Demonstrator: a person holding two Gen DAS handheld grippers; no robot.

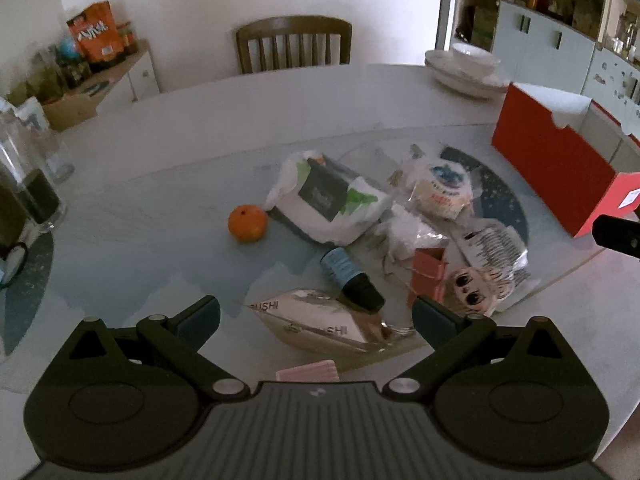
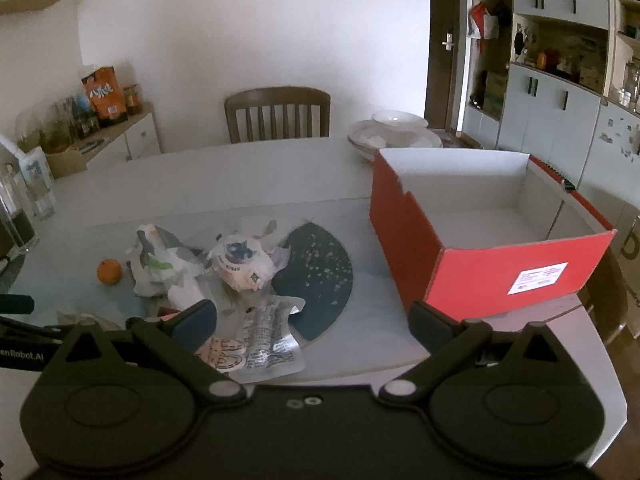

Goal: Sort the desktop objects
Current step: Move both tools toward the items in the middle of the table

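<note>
A pile of small items lies mid-table: an orange (image 1: 247, 223), a white plastic bag with a dark card (image 1: 332, 204), a blue-labelled dark bottle (image 1: 352, 278), a clear "SUSHI" packet (image 1: 320, 322), a small red carton (image 1: 428, 276), a cartoon-face sticker (image 1: 476, 290) and a round wrapped snack (image 1: 442, 188). My left gripper (image 1: 316, 324) hangs open just above the packet. An open red box (image 2: 492, 248) with a white inside stands to the right. My right gripper (image 2: 312, 324) is open over the table's near edge, between the pile and the box, holding nothing.
Stacked white bowls (image 2: 394, 132) sit at the table's far side, a wooden chair (image 2: 278, 114) behind them. A glass jar with dark contents (image 1: 28, 184) stands at the left edge. A side cabinet (image 2: 120, 136) carries an orange bag and jars.
</note>
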